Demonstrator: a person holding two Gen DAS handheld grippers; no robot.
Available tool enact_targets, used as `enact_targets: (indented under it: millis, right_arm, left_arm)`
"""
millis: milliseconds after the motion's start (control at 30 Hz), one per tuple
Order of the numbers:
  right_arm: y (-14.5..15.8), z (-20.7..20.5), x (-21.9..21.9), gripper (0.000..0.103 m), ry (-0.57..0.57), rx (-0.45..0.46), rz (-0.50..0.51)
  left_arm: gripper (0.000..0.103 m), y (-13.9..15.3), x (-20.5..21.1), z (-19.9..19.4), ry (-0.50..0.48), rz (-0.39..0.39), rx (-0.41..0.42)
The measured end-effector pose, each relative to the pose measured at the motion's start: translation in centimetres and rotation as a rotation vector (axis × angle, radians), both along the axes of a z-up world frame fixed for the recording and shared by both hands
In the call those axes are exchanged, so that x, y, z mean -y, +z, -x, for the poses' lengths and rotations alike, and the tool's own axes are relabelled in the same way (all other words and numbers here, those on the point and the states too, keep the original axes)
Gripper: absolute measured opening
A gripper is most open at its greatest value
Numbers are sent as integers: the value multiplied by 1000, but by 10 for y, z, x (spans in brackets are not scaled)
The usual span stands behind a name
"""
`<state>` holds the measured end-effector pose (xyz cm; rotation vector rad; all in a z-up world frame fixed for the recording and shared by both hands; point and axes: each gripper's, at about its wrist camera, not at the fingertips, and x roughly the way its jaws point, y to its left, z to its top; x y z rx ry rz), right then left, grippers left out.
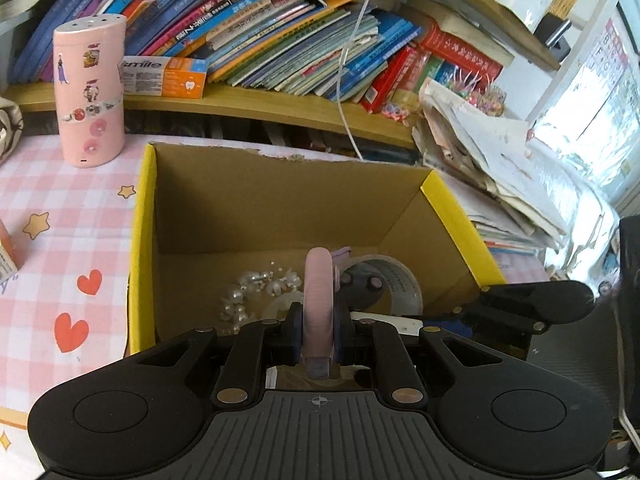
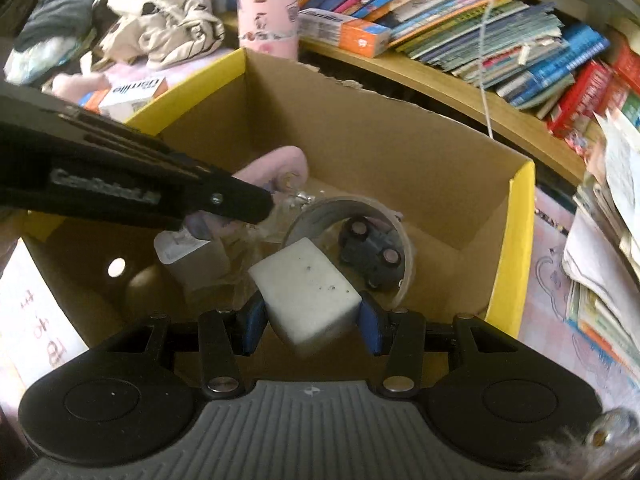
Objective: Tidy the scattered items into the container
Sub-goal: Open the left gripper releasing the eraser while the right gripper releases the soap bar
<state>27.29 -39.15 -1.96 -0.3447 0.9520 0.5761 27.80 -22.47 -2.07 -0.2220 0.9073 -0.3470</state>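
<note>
The cardboard box [image 1: 276,216] stands on the pink checked counter [image 1: 72,216], holding a tape roll [image 2: 352,216] and pearl beads [image 1: 256,292]. Over it, the left gripper [image 1: 319,330] has its jaws clamped on a pink rounded item [image 1: 319,296] (what it is, I cannot tell). The right gripper [image 2: 312,320] hangs beside it, jaws pinching a white block [image 2: 308,292]. A pink cylinder [image 1: 90,90] stands behind the box.

I'm looking at a home study corner, likely a child's: a wooden shelf [image 1: 256,98] crammed with leaning books [image 1: 256,16], a desk [image 1: 60,216] under pink checked cloth (hearts and stars), stacked papers [image 1: 492,168], crumpled clothes [image 2: 160,20].
</note>
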Motion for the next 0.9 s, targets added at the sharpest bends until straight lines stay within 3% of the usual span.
enact_targets:
  millis: [167, 367, 633, 733, 800, 900]
  right_arm:
    - [0, -4, -5, 46, 45, -9, 28]
    - [2, -15, -20, 46, 184, -18, 114]
    - [-11, -15, -36, 45, 239, -52, 144]
    - [-8, -17, -33, 57, 225, -42, 123]
    - [-7, -18, -31, 58, 214, -45, 110]
    - [-5, -17, -27, 63, 201, -45, 88]
  left_arm:
    - [14, -6, 4, -5, -12, -28, -24]
    - [14, -8, 11, -11, -32, -72, -36]
    - [18, -6, 13, -10, -36, -76, -27]
    - [34, -6, 13, -10, -38, -78, -23]
    - [54, -5, 14, -9, -39, -79, -21]
    - [61, 2, 14, -4, -37, -80, 6]
